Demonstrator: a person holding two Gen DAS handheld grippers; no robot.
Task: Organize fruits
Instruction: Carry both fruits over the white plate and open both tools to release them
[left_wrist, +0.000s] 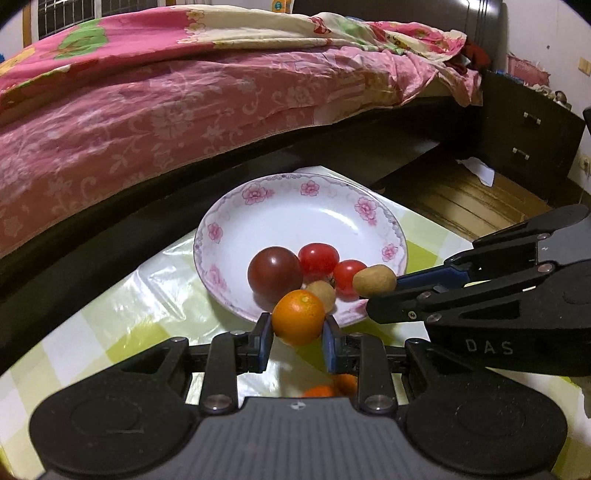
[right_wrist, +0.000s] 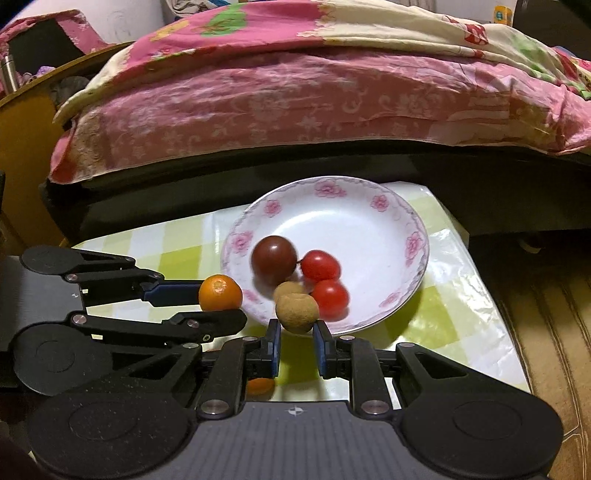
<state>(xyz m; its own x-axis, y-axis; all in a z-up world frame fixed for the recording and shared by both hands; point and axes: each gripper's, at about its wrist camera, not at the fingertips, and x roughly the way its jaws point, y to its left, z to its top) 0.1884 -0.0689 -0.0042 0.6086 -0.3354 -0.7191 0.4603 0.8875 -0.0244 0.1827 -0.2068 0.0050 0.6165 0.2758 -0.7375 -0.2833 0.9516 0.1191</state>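
An orange citrus fruit (left_wrist: 298, 317) is clamped between the blue pads of the left claw (left_wrist: 297, 334), jaws narrowed to the fruit's width; it is held just at the near rim of the plate (left_wrist: 295, 199), above the table (left_wrist: 110, 306). In the right wrist view the same orange fruit (right_wrist: 220, 293) is seen at the tip of the left claw (right_wrist: 218, 302), just beside the plate's left rim.

A brown oval fruit (right_wrist: 296, 312) is gripped by the right claw (right_wrist: 296, 334), jaws closed onto it, approx. over the plate's near rim. From the left wrist view this brown fruit (left_wrist: 374, 280) is seen at the end of the right claw (left_wrist: 384, 291), over the plate's right side.

Inside the plate, toward its near part, a dark red-brown tomato (left_wrist: 275, 272) is seen w/ two bright red cherry tomatoes (left_wrist: 318, 257) (left_wrist: 349, 276) to its right, and a second brown fruit (left_wrist: 322, 293) lies in front, partly hidden by the held orange one.

More orange fruit (left_wrist: 325, 387) is glimpsed on the table under the left claw; count can't be told.

The table is covered w/ a green-and-white check cloth under clear plastic. A bed (left_wrist: 166, 110) w/ pink floral bedding stands just behind the table.
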